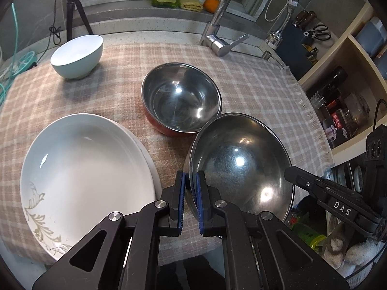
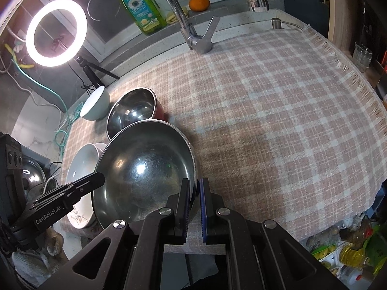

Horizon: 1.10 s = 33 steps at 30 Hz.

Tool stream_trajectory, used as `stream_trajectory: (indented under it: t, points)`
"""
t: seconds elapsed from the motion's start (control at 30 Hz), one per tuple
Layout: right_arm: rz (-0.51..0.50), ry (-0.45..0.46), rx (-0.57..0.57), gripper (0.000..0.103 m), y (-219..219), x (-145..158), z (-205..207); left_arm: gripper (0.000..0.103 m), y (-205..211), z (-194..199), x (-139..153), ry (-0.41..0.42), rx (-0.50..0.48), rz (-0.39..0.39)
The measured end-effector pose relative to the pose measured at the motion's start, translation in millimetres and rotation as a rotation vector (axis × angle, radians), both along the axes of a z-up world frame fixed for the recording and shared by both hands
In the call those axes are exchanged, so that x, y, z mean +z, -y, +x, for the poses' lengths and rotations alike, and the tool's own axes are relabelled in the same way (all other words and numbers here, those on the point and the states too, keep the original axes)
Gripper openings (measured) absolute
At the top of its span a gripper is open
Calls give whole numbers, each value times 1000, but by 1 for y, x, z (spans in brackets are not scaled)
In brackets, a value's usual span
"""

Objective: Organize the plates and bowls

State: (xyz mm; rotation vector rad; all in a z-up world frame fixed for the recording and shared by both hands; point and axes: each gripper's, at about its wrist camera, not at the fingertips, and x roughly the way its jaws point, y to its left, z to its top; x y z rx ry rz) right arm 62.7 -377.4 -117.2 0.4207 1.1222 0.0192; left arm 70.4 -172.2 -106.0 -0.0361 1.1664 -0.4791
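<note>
So both grippers are clamped on the same big steel bowl point(image 1: 239, 166): left gripper point(image 1: 191, 203) pinches its left rim, right gripper point(image 2: 194, 207) pinches the opposite rim, blue pads tight on the metal. One arm reads "DAS", the other "GenRobot.AI". The bowl is shiny, a bit scuffed, tilted, at the near edge of the checked cloth point(image 2: 278, 120). Just left sits a white plate point(image 1: 84, 169) with a grey leaf print. Behind it is a smaller steel bowl point(image 1: 181, 96) with a red outside, rims nearly touching. Farther back: a white bowl point(image 1: 77, 56), a green soap bottle point(image 2: 141, 9), an orange point(image 2: 198, 3).
</note>
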Motion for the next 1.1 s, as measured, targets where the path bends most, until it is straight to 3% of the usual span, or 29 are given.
stream_trajectory:
  t: [0.6, 0.67, 0.8, 0.93, 1.1]
  points:
    - [14, -3, 20, 10, -7, -8, 1, 7, -6, 3, -12, -38, -1, -8]
    - [19, -1, 23, 10, -7, -8, 0, 12, -5, 3, -11, -36, -5, -3]
    - [58, 0, 22, 21, -4, -9, -1, 15, -10, 3, -11, -57, 3, -42]
    - [50, 22, 22, 21, -3, -5, -6, 15, -21, 5, -8, -63, 39, -74]
    - [96, 60, -27, 27, 9, 5, -15, 15, -48, 4, 4, -91, 115, -197]
